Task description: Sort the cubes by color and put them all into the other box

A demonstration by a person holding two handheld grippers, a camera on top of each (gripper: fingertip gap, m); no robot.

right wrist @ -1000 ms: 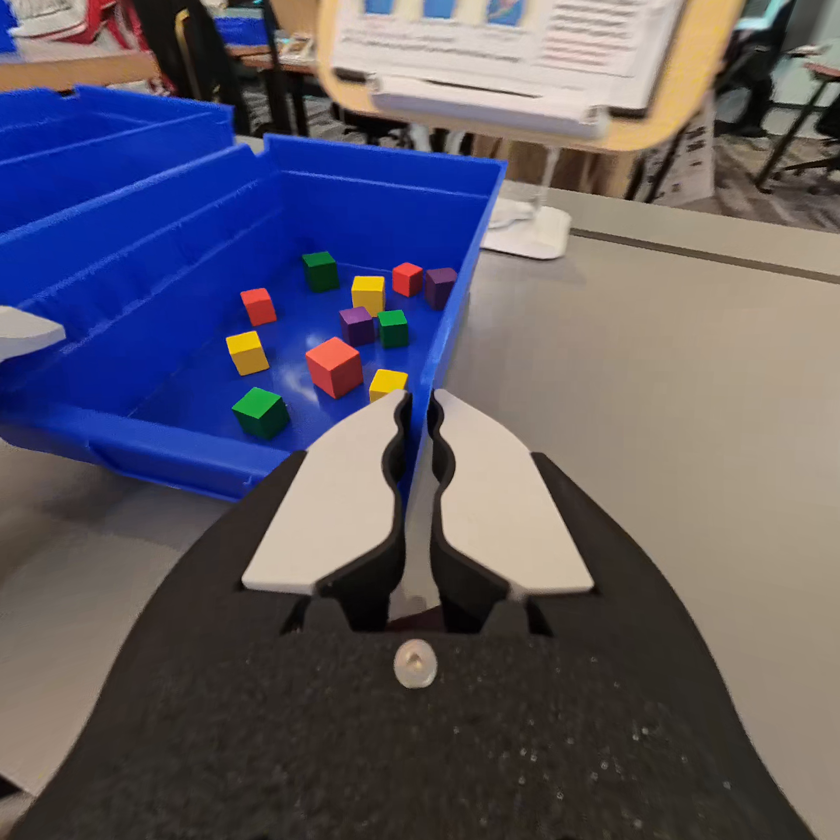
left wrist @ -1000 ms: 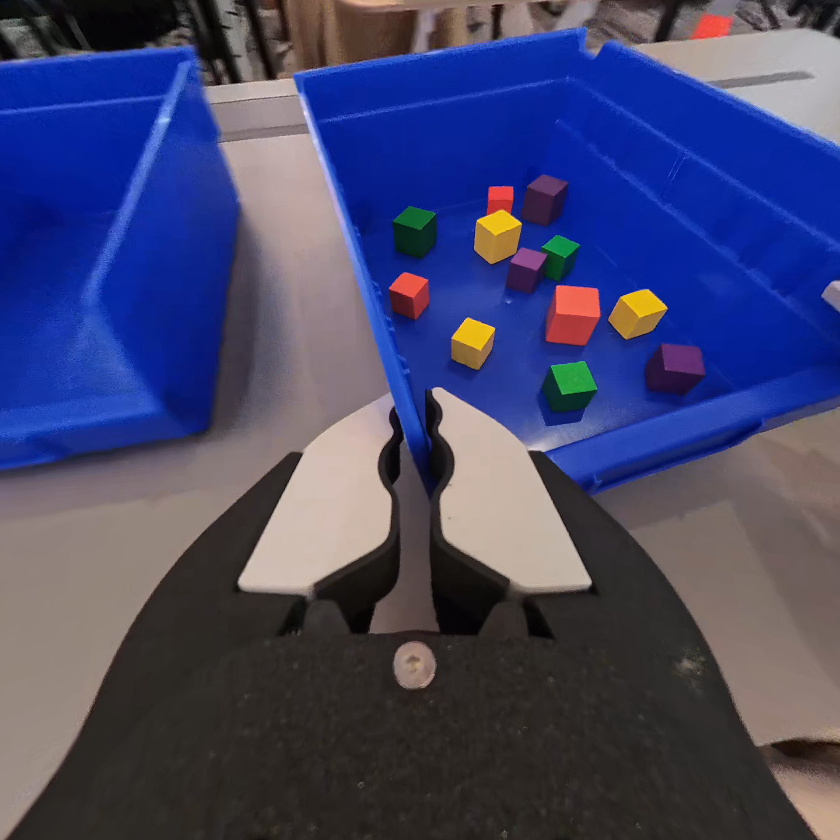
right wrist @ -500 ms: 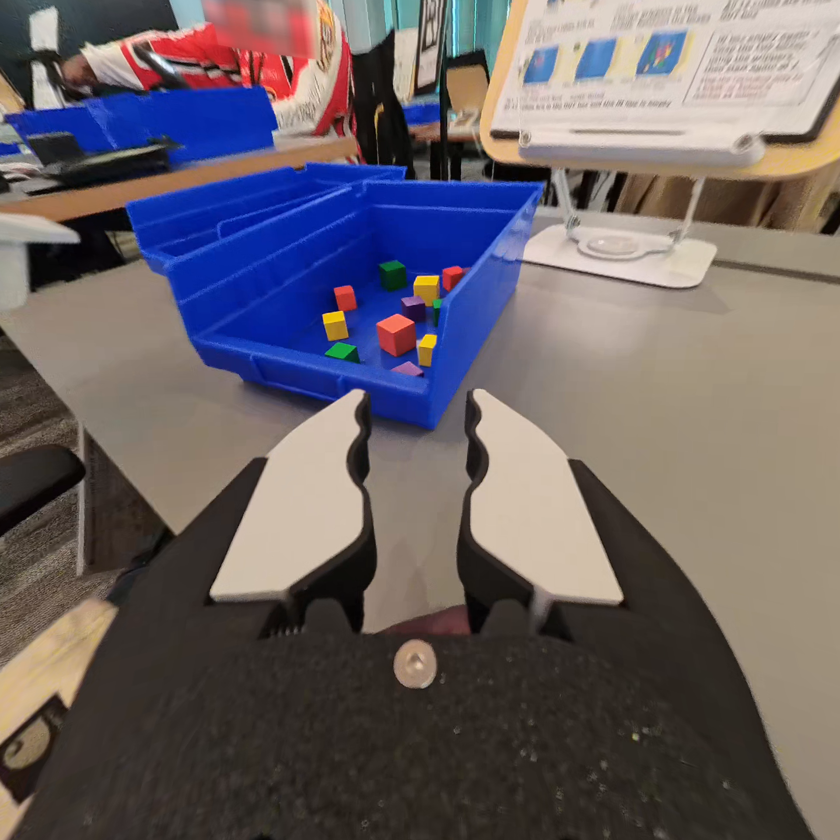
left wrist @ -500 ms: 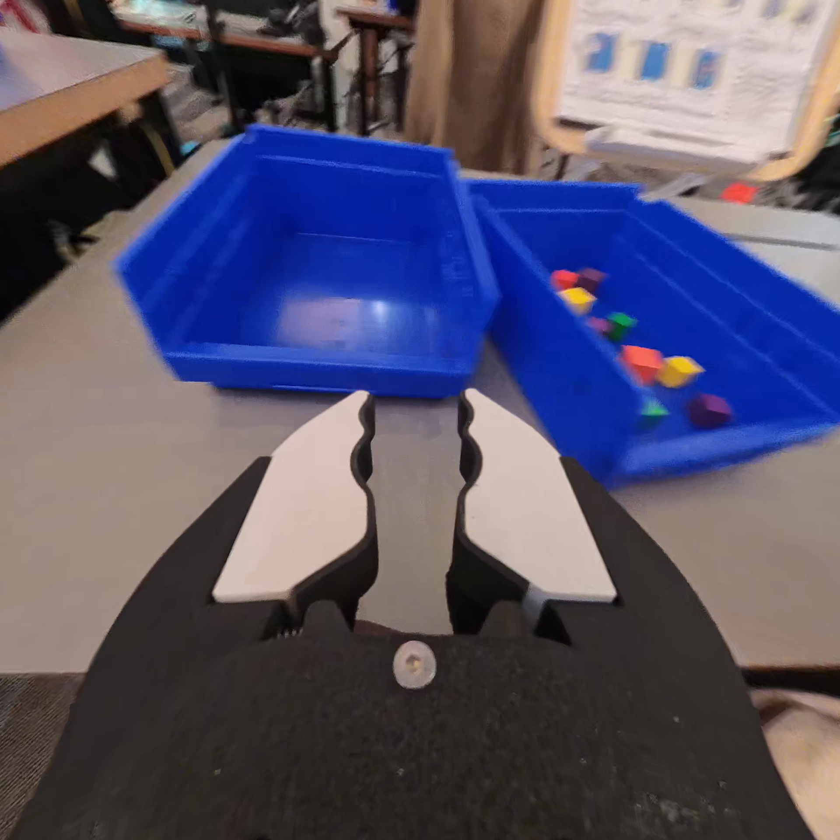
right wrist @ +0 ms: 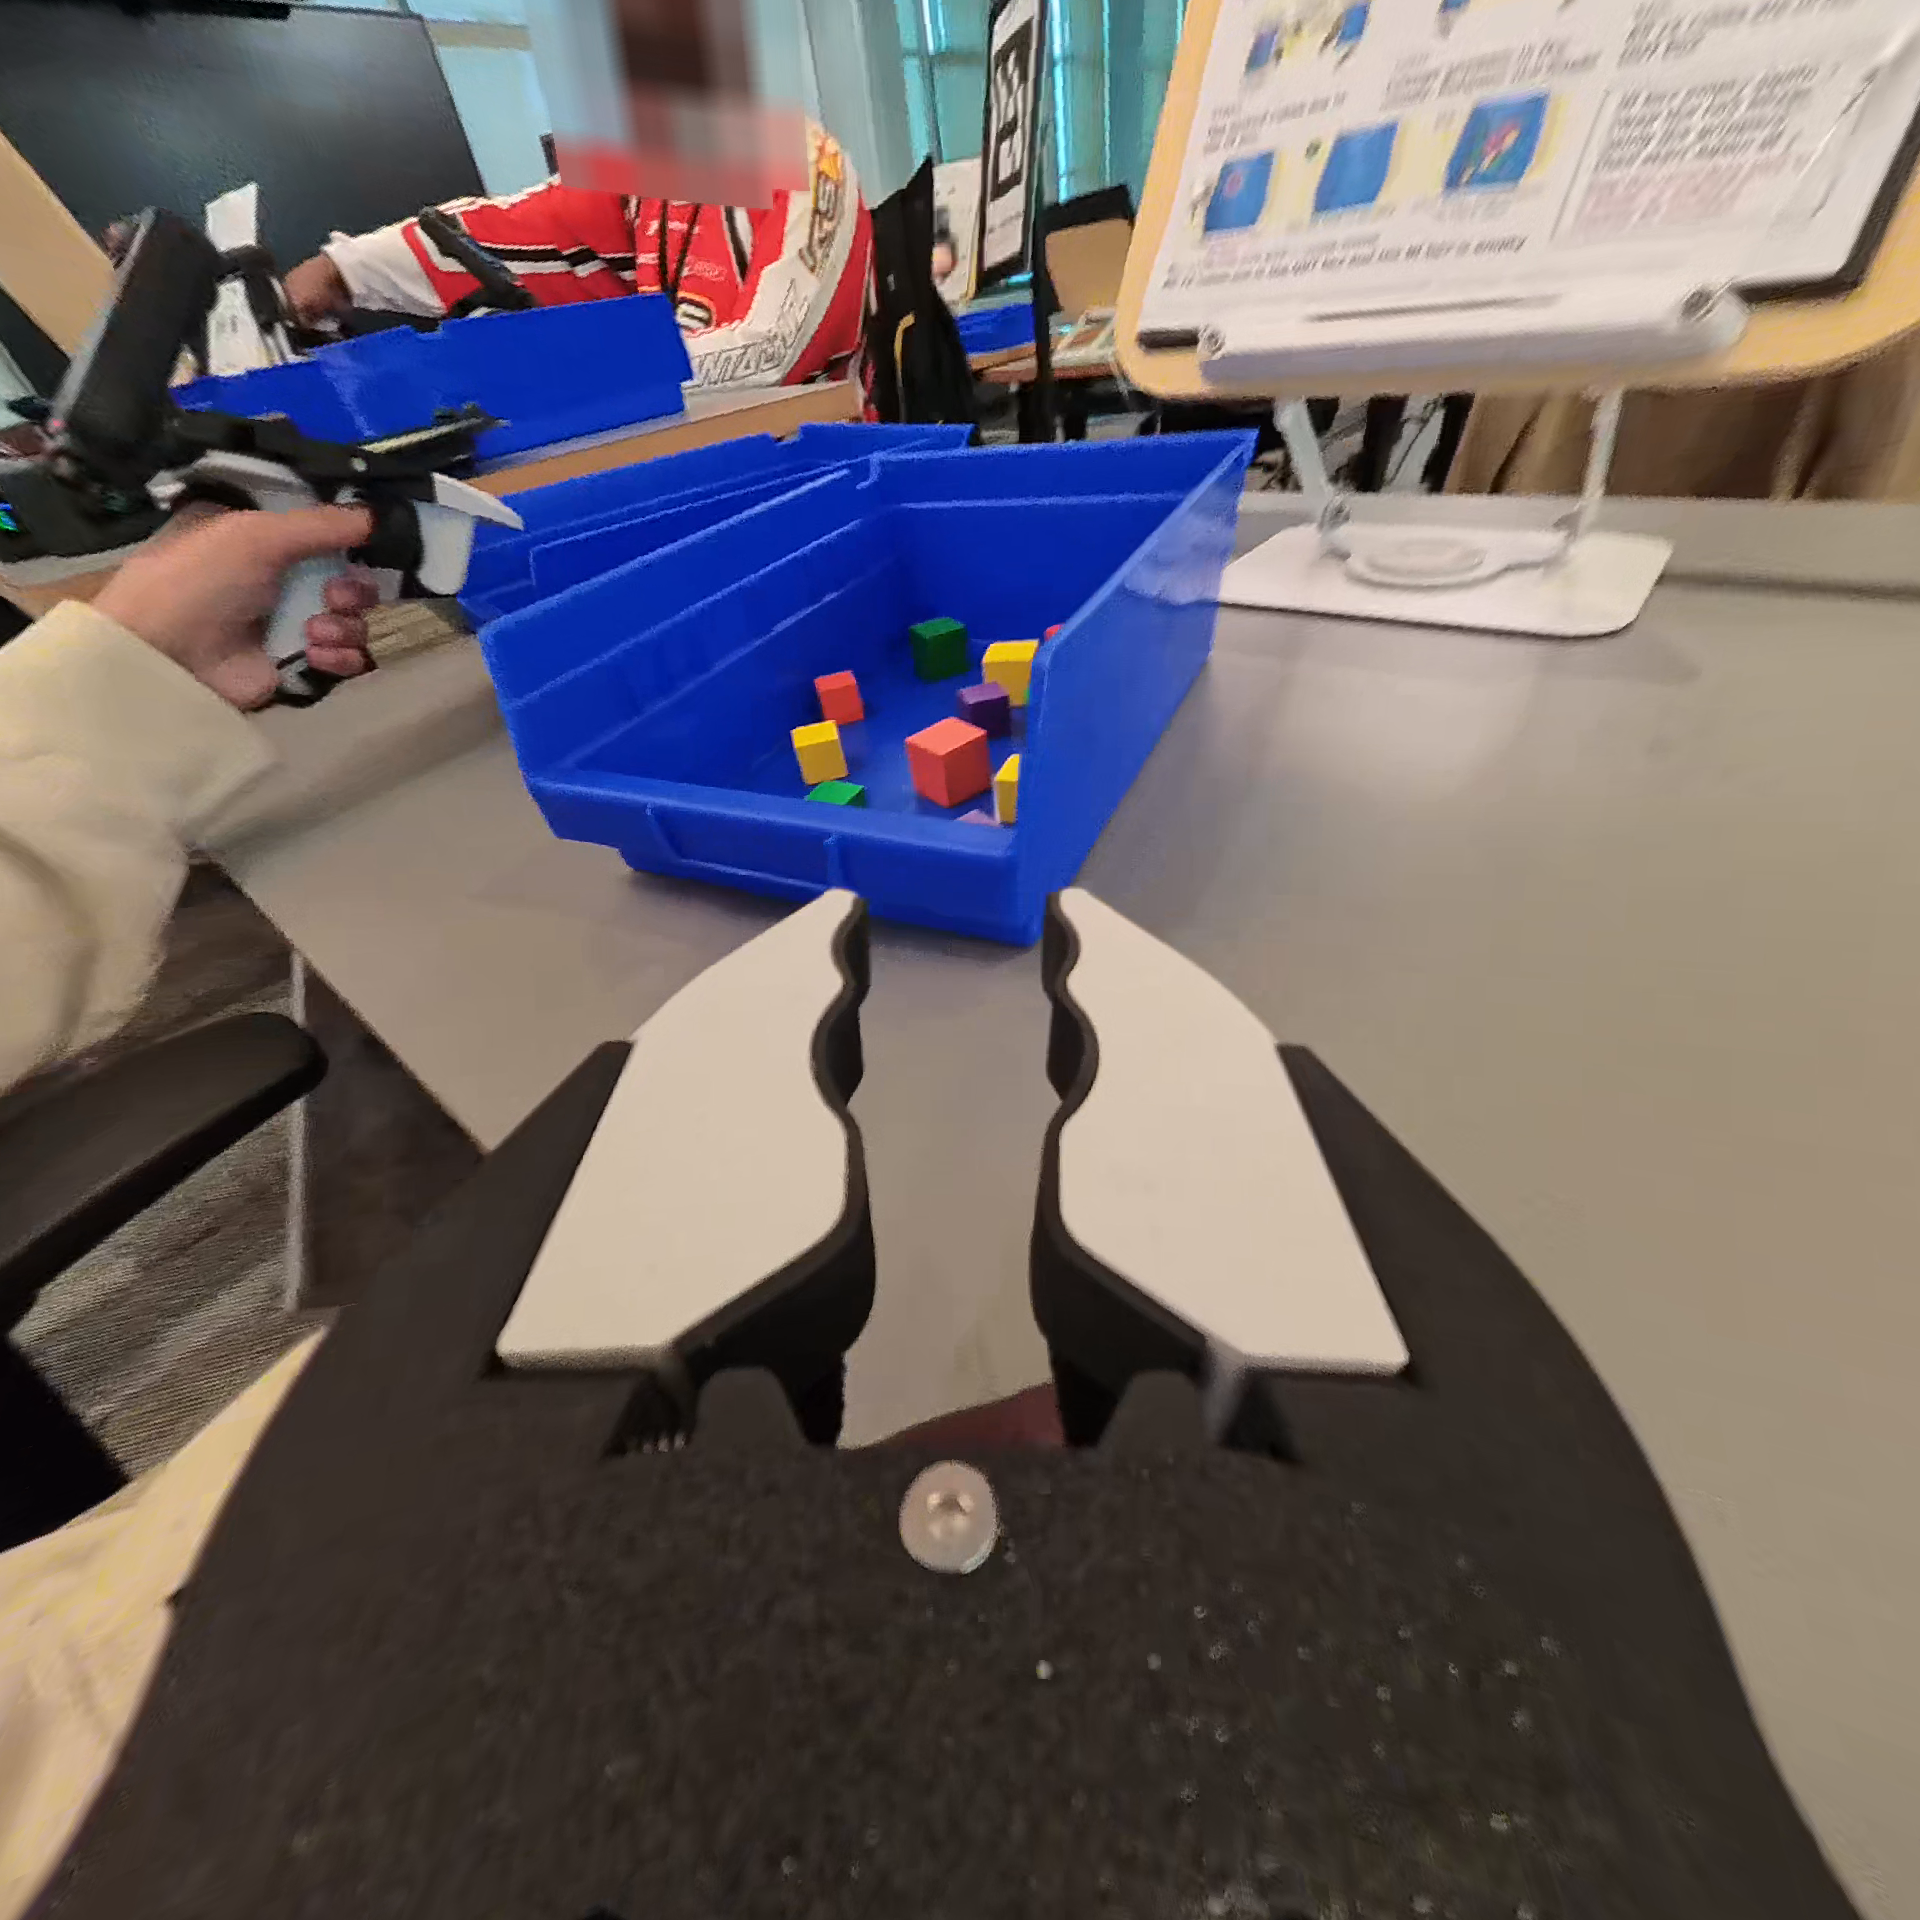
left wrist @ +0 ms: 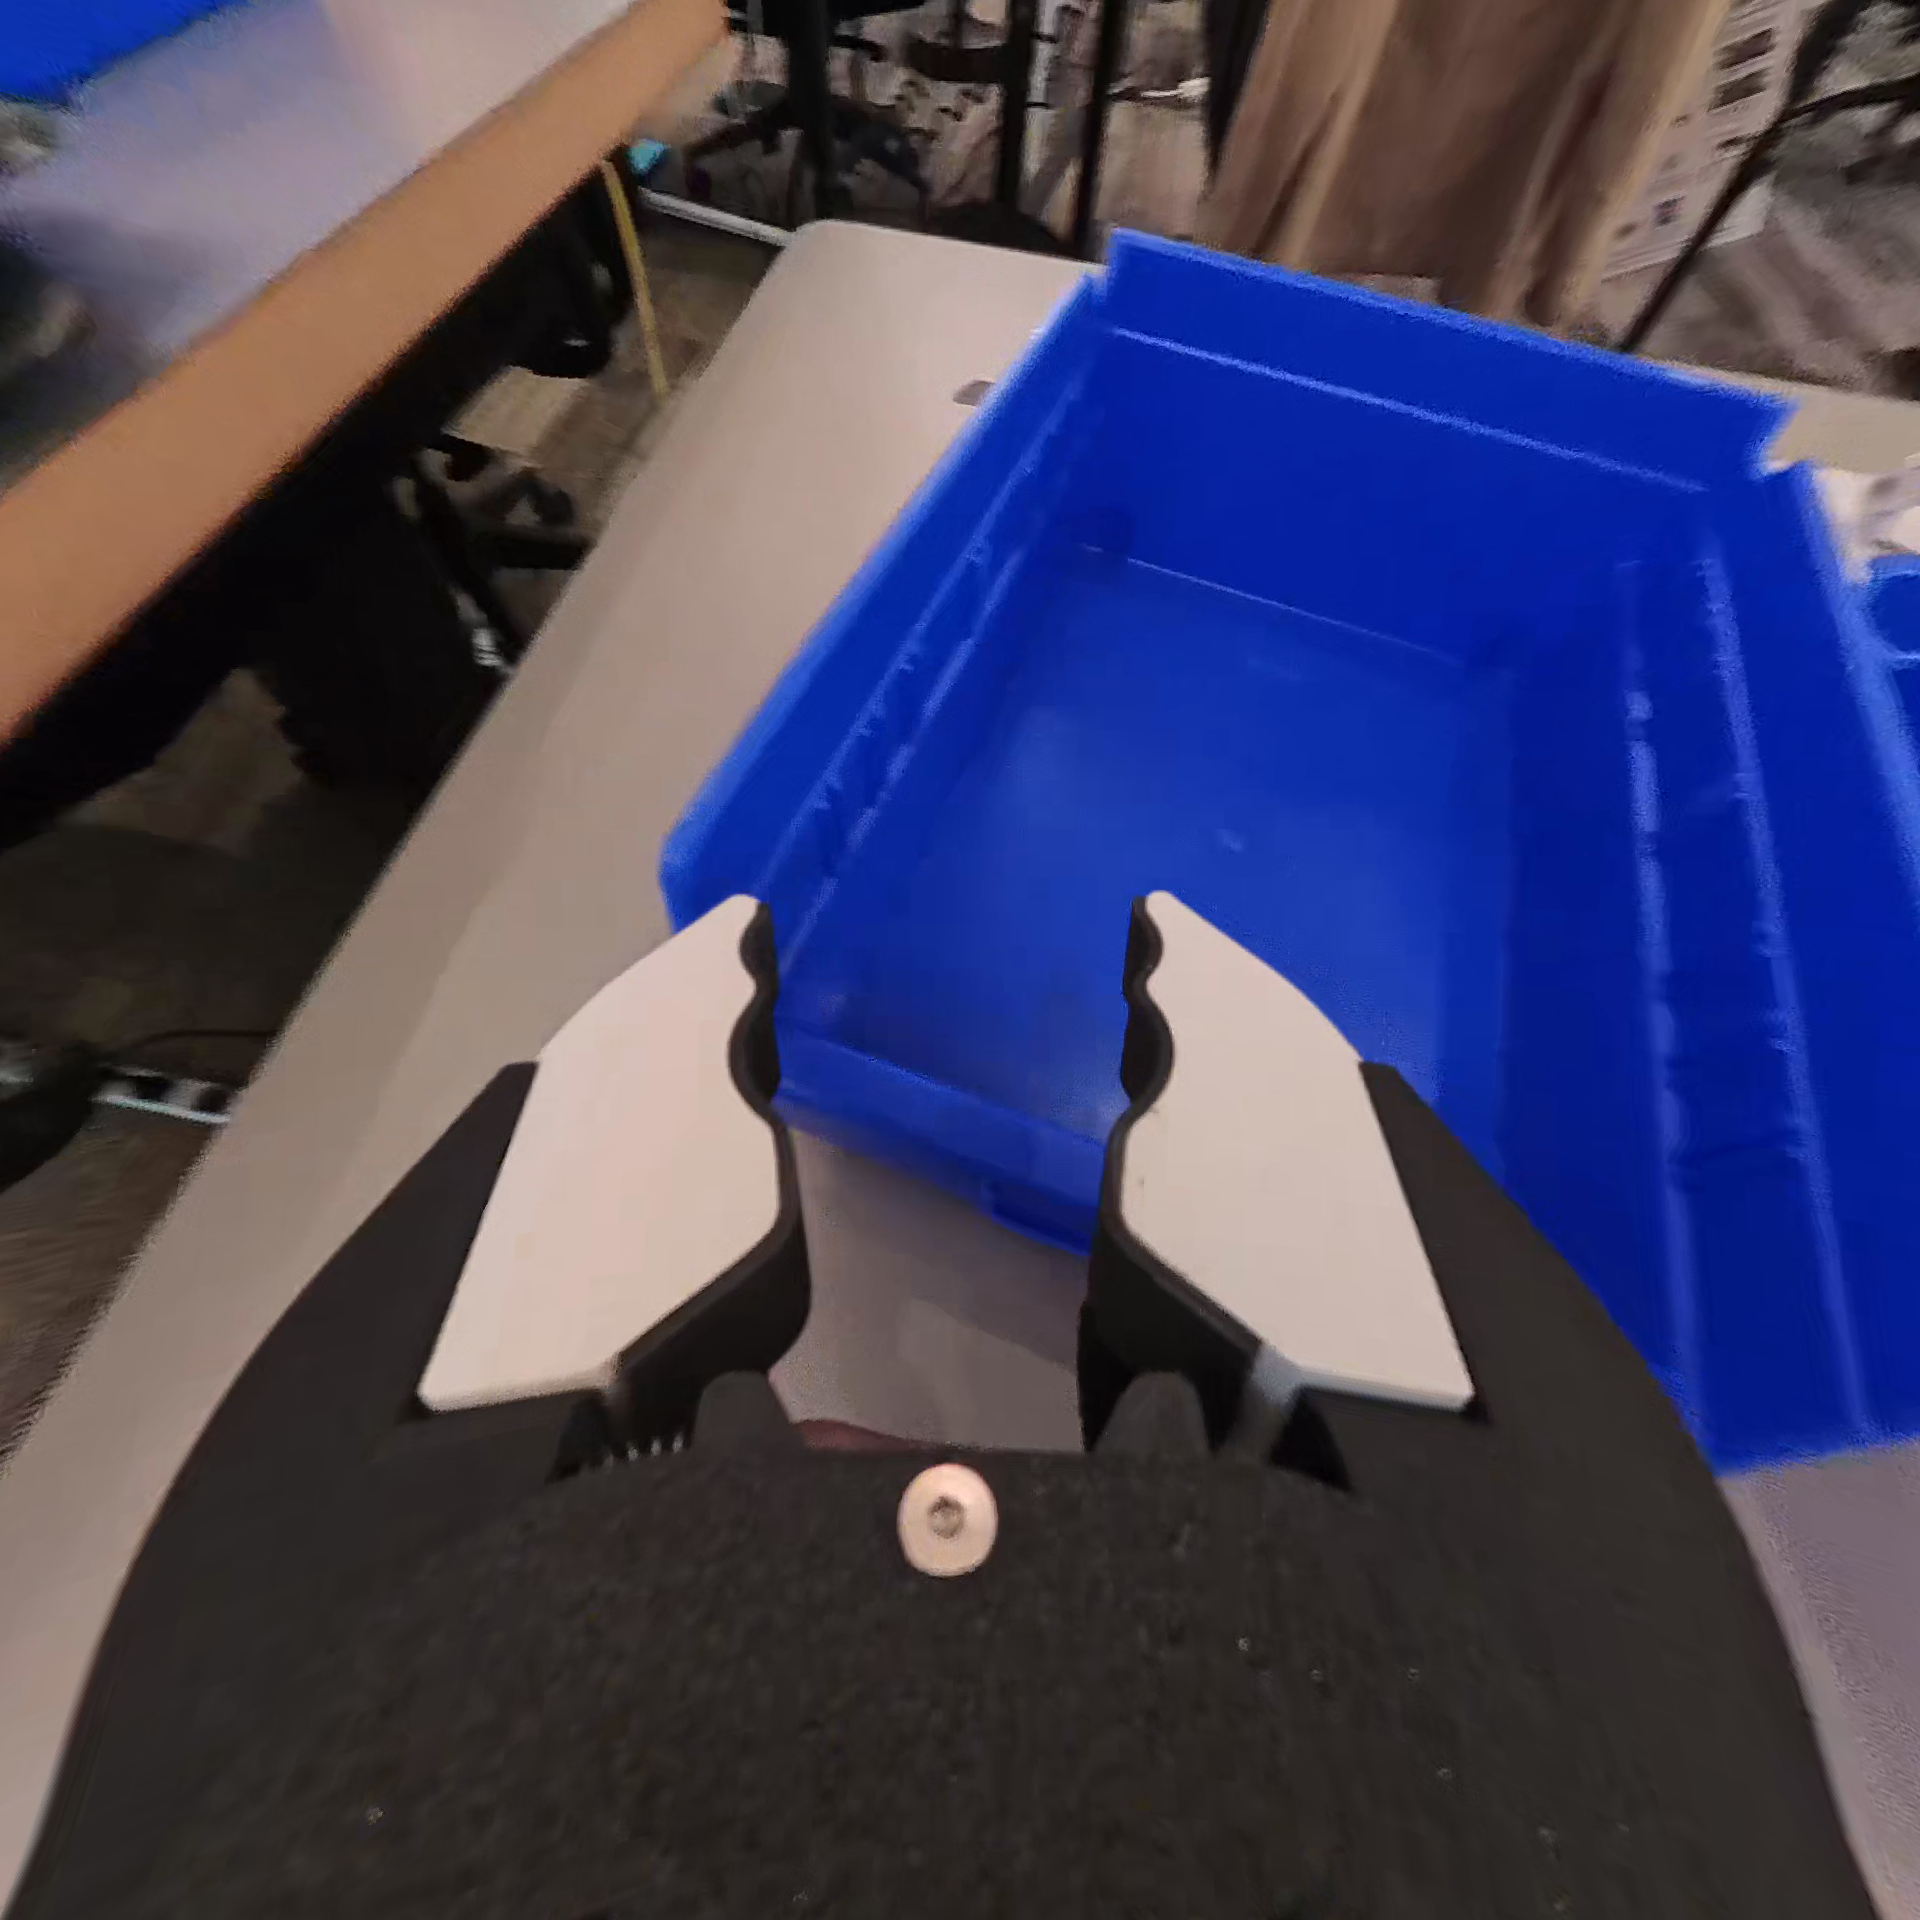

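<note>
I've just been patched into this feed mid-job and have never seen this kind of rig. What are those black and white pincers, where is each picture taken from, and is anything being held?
There is no robot arm. A person holds a two-finger gripper in each hand, and a camera on each looks forward along its white fingers.

The left wrist view shows the left gripper, open and holding nothing, over the near edge of an empty blue bin on a grey table.

The right wrist view shows the right gripper, also open and holding nothing, back from a second blue bin. That bin holds small cubes in red, yellow, green and purple, such as the large red cube. The person's left hand holding the other gripper shows at far left. A stand with an instruction sheet is behind.

No cubes have been moved yet.
</note>
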